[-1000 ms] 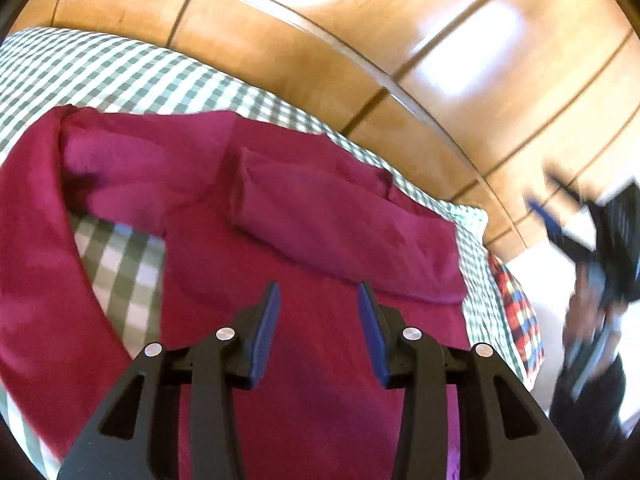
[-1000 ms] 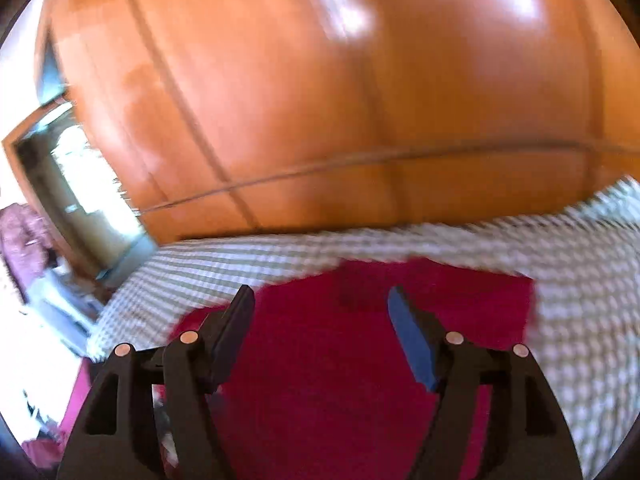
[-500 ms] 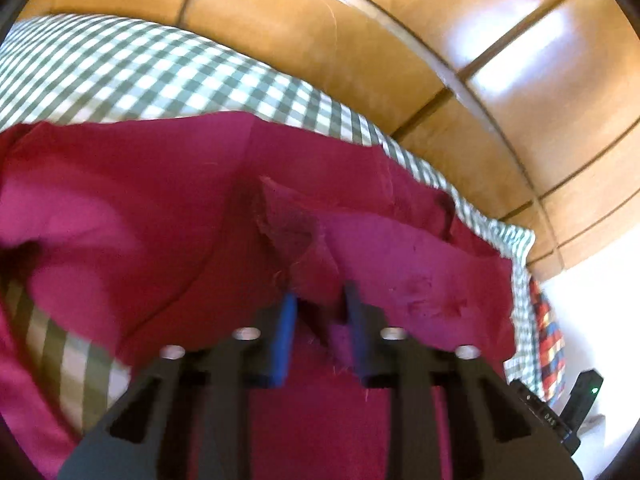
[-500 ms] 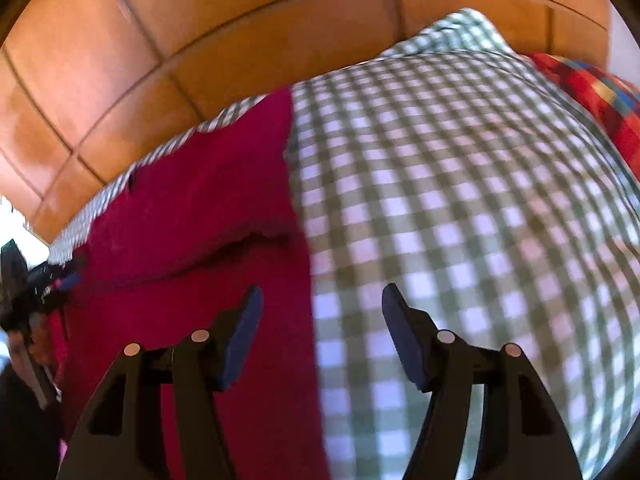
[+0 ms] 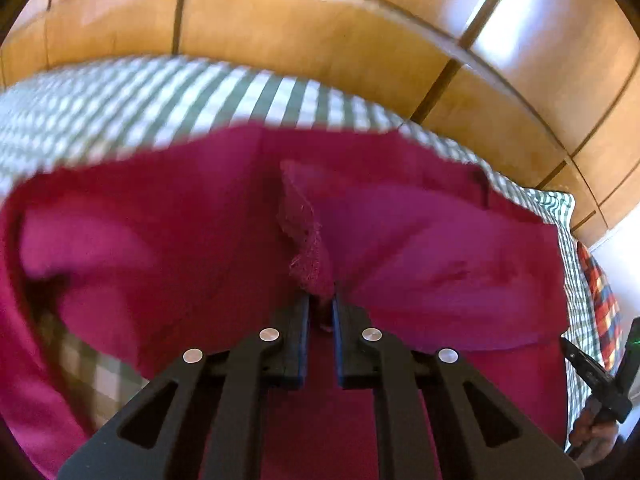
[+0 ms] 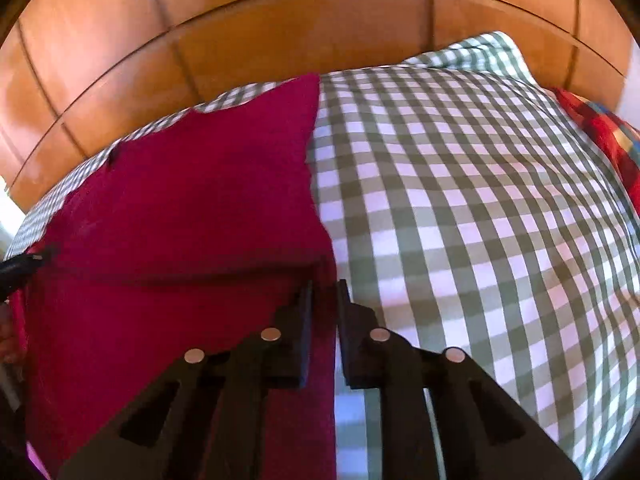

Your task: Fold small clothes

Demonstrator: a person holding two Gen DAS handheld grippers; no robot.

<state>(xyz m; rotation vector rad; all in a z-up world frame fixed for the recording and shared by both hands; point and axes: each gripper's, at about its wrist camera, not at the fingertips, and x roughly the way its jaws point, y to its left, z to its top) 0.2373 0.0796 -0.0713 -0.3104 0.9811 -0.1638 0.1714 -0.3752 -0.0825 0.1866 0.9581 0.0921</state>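
Observation:
A dark red garment [image 5: 400,240] lies spread on a green-and-white checked bedspread [image 5: 120,108]. My left gripper [image 5: 321,300] is closing, its pads pinching a raised, frayed fold near the garment's middle. In the right wrist view the same garment [image 6: 192,208] covers the left half of the bedspread [image 6: 480,200]. My right gripper [image 6: 325,286] is closing too, with its jaws nearly together over the garment's right edge and red fabric between them. The right gripper [image 5: 600,380] also shows at the far right of the left wrist view.
Glossy wooden panels [image 5: 280,24] rise behind the bed [image 6: 280,32]. A red plaid cloth [image 6: 600,132] lies at the bedspread's right edge [image 5: 600,300]. A patch of checked bedspread shows through a gap in the garment at lower left.
The left gripper moved in on the folded piece and closed on it, raising a ridge. The right gripper swung down from the wood panels to the bed and narrowed over the garment's right edge.

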